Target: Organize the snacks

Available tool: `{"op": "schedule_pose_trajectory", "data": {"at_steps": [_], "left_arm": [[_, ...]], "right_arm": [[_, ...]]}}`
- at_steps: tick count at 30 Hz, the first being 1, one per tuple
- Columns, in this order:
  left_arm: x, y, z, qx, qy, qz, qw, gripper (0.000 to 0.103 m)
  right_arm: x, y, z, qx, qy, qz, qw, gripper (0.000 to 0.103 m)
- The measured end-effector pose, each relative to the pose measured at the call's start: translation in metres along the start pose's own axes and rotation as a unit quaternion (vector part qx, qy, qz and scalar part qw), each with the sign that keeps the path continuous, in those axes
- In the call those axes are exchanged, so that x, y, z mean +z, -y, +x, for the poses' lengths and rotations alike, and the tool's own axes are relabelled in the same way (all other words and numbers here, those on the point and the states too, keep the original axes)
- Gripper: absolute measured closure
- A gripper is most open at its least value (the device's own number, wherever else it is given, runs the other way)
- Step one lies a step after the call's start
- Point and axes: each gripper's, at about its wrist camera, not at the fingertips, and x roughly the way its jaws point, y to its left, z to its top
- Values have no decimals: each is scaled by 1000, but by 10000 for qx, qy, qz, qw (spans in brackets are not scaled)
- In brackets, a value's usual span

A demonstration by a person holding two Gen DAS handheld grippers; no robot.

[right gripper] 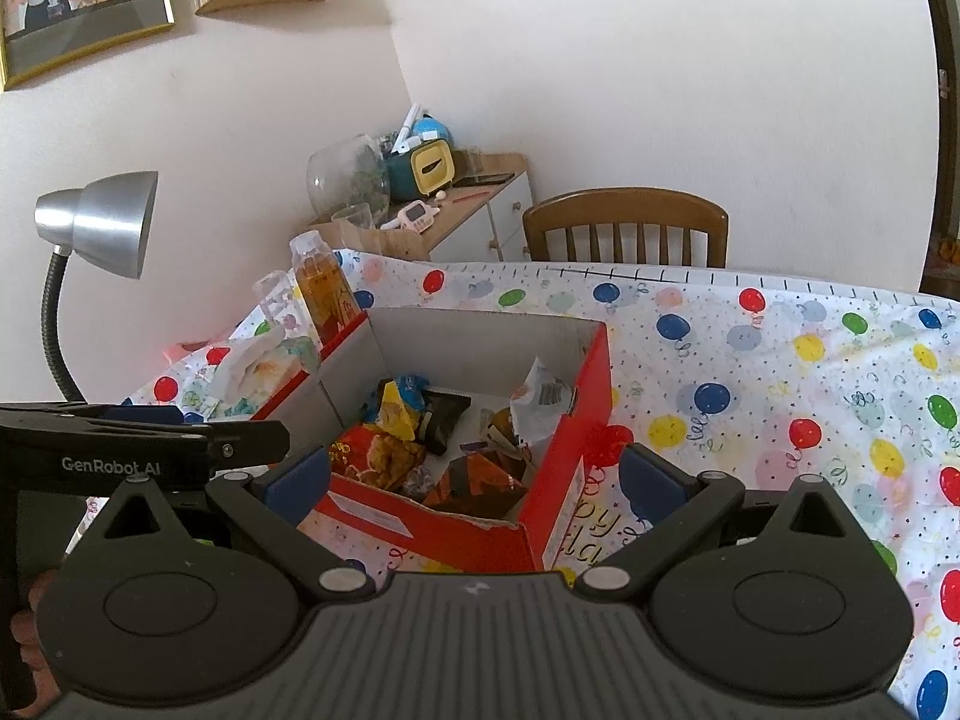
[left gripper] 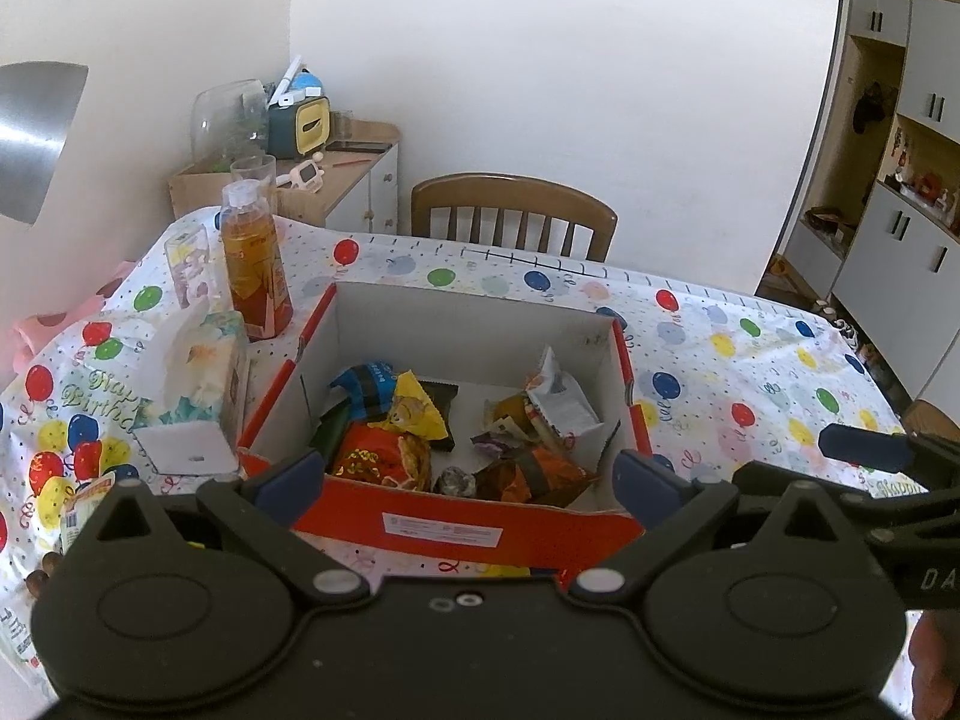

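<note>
- The left gripper [left gripper: 468, 474] hangs over the near wall of the red cardboard box [left gripper: 456, 525] with its fingers spread wide and nothing between them; the right gripper [right gripper: 474, 474] hovers over the box's near right corner, equally wide and empty.
- The snacks already sit in the box: an orange-red packet [left gripper: 378, 456] near the front left, a yellow packet [left gripper: 420, 411] on top of it, a white wrapper [left gripper: 561, 402] propped against the right wall, and an orange-brown packet [left gripper: 528, 474] near the front.
- Risk: the two grippers are close together, and the right one's finger [left gripper: 864, 447] shows just right of the left gripper. Both reaching into the box at once could make them clash.
- Risk: the packets overlap. Closing on the yellow packet may drag the orange-red one with it, or the crinkly foil may slip from the pads.
- Risk: the box looks light, so a finger catching the near wall could shove it far-left into the orange drink bottle [left gripper: 255, 276], which stands tall just beside the far left corner and could topple.
- The tissue pack [left gripper: 192, 372] lies left of the box, touching or nearly so; I cannot tell which.
- More packaging [left gripper: 84, 507] peeks out at the near left edge on the balloon tablecloth [left gripper: 750, 372], mostly hidden and easy to overlook.
</note>
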Motion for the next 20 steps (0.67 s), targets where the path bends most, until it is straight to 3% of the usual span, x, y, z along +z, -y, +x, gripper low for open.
{"op": "schedule_pose_trajectory", "data": {"at_steps": [20], "left_arm": [[-5,2,6,24,-191,-86,9998,1]], "right_arm": [[-2,3,6,6,-69,78,9999,0]]}}
